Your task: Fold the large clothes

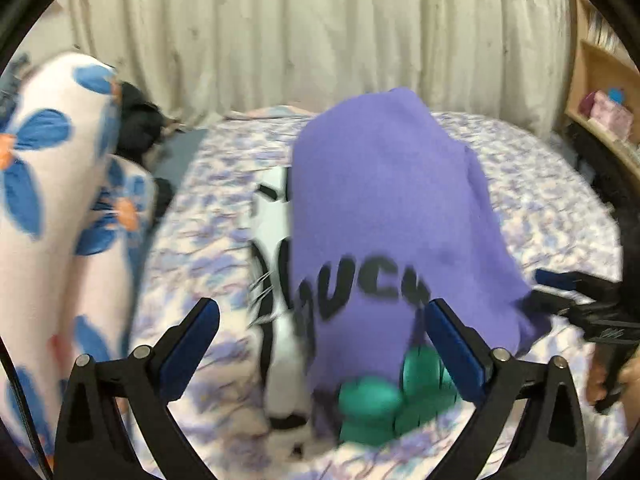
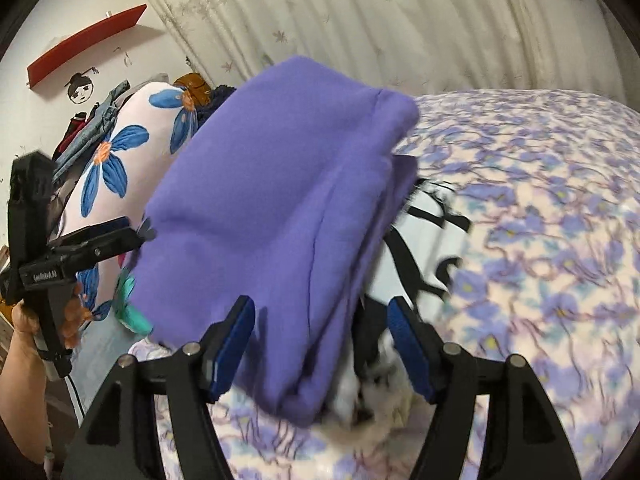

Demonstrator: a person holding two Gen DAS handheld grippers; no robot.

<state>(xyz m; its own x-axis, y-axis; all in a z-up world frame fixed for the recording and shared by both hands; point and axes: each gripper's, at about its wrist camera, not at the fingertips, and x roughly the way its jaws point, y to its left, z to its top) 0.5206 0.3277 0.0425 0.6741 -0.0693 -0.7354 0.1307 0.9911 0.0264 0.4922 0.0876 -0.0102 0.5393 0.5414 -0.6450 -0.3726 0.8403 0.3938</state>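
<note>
Only right view, red wall shelf point(image 2: 86, 43); left view, green print point(image 1: 394, 400)

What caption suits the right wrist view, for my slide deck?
Open right gripper at a folded purple garment on a floral bedspread.

— Both black plastic two-finger grippers, the left gripper point(image 1: 322, 344) and the right gripper point(image 2: 320, 342), look alike?

— Yes: blue pads, silver pivot screws. White lettering marks the left one's body; a black cable trails below.
</note>
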